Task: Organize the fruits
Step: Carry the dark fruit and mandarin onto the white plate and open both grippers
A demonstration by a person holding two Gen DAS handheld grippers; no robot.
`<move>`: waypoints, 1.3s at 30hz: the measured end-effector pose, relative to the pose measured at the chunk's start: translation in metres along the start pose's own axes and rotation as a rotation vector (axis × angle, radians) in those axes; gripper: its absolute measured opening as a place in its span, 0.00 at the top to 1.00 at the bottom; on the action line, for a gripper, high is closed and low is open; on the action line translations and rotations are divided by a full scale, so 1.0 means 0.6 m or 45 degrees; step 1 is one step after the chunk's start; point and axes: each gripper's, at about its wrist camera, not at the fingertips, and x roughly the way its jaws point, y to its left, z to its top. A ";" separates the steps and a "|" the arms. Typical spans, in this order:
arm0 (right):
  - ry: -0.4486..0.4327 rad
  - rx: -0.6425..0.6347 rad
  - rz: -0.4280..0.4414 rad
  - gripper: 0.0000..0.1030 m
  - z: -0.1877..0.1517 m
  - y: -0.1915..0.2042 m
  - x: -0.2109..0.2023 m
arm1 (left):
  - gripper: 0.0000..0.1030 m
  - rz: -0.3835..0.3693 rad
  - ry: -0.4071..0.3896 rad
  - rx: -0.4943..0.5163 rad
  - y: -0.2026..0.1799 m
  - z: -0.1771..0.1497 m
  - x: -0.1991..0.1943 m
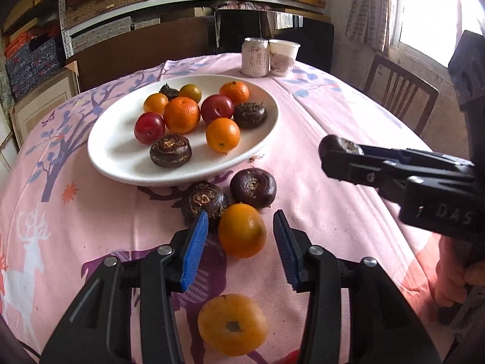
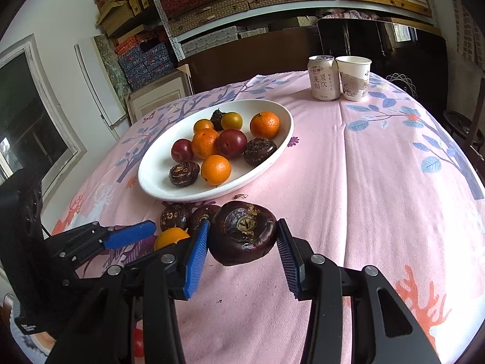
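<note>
A white oval plate [image 1: 109, 151] [image 2: 151, 179] holds oranges, red plums, small tomatoes and dark water chestnuts. On the pink cloth before it lie two water chestnuts [image 1: 253, 186] [image 1: 204, 201], an orange [image 1: 242, 230] and a yellow-orange fruit [image 1: 232, 324]. My left gripper [image 1: 241, 230] is open with its blue pads on either side of the orange, not touching it. My right gripper [image 2: 242, 233] is shut on a large dark water chestnut [image 2: 242, 232], held above the cloth; it also shows in the left wrist view [image 1: 339, 148].
A drink can [image 1: 255, 57] [image 2: 323, 78] and a paper cup [image 1: 283, 57] [image 2: 353, 77] stand at the table's far edge. A wooden chair [image 1: 400, 91] stands at the right. Shelves of boxes fill the back wall.
</note>
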 end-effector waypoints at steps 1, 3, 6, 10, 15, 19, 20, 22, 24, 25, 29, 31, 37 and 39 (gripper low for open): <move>0.000 0.002 0.001 0.56 0.000 0.000 0.000 | 0.59 0.002 0.027 -0.002 0.001 -0.001 0.010; 0.005 0.000 0.005 0.56 0.000 0.001 0.001 | 0.60 0.015 0.031 0.014 -0.003 -0.002 0.016; 0.009 -0.001 0.008 0.56 0.000 0.002 0.001 | 0.61 0.009 0.032 0.036 -0.013 0.000 0.019; 0.003 0.008 0.005 0.56 0.000 0.000 0.001 | 0.67 0.014 0.038 0.043 -0.016 -0.004 0.018; -0.007 0.025 0.006 0.56 0.001 -0.005 -0.001 | 0.67 -0.004 -0.019 -0.017 0.001 -0.004 -0.011; -0.029 0.044 0.036 0.56 0.006 -0.006 -0.007 | 0.67 0.029 -0.105 -0.069 0.031 0.025 -0.042; -0.026 0.049 0.054 0.56 0.011 -0.005 -0.006 | 0.67 0.047 -0.114 -0.088 0.044 0.037 -0.046; -0.008 0.026 0.065 0.56 0.027 0.005 0.002 | 0.67 0.074 -0.127 -0.131 0.071 0.066 -0.046; -0.004 -0.020 0.041 0.56 0.048 0.019 0.012 | 0.67 0.103 -0.132 -0.165 0.093 0.092 -0.038; -0.006 -0.047 0.028 0.56 0.058 0.026 0.019 | 0.67 0.110 -0.132 -0.184 0.104 0.103 -0.030; 0.002 -0.052 0.024 0.56 0.097 0.041 0.062 | 0.67 0.120 -0.115 -0.255 0.138 0.121 0.010; -0.004 -0.011 0.042 0.56 0.112 0.039 0.087 | 0.67 0.120 -0.095 -0.285 0.152 0.121 0.028; -0.069 0.015 0.057 0.39 0.125 0.026 0.107 | 0.17 0.124 -0.129 -0.355 0.185 0.112 0.031; -0.073 0.044 0.066 0.39 0.123 0.015 0.102 | 0.17 0.099 -0.141 -0.370 0.188 0.110 0.023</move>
